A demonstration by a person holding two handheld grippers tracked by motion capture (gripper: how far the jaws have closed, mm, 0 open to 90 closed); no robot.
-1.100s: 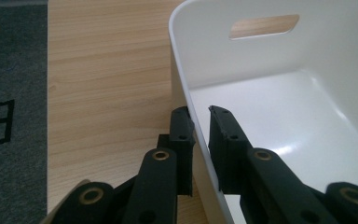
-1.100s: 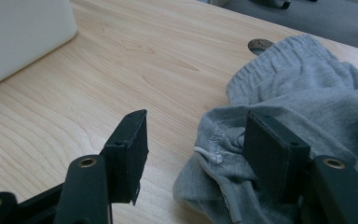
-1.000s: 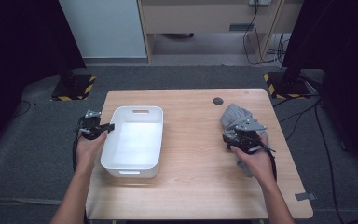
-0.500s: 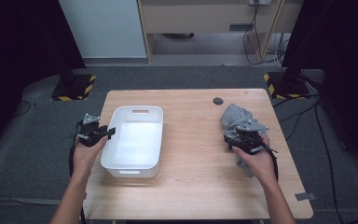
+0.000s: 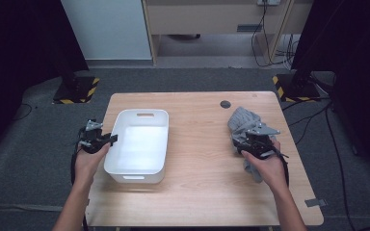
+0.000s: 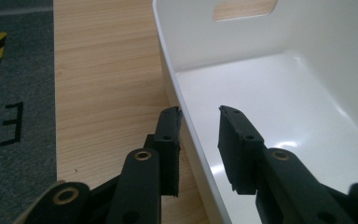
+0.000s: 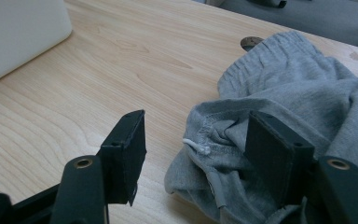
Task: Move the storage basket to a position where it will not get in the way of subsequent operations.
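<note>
A white plastic bin [image 5: 142, 113] stands on the left half of the wooden table [image 5: 197, 192]. My left gripper [image 5: 107, 139] straddles the bin's left wall [image 6: 186, 93], one jaw outside and one inside. Its jaws [image 6: 200, 112] have just been closing with the wall between them, and a gap still shows on the inner side. A crumpled grey garment [image 5: 241, 119] lies at the right. My right gripper [image 5: 249, 135] stands open over the garment's near edge [image 7: 214, 135], one jaw above bare wood, the other above the cloth [image 7: 298, 84]. A white drawstring tip lies between the right gripper's [image 7: 196, 114] jaws.
A small black disc [image 5: 225, 104] sits on the table beyond the garment, also seen past the cloth [image 7: 251, 43]. Yellow-and-black striped stand feet [image 5: 77, 91] [image 5: 294, 86] rest on the grey carpet behind the table. A cabinet stands at the back.
My left gripper has slid slightly toward the person along the bin's left wall. The right gripper and the garment have stayed in place.
</note>
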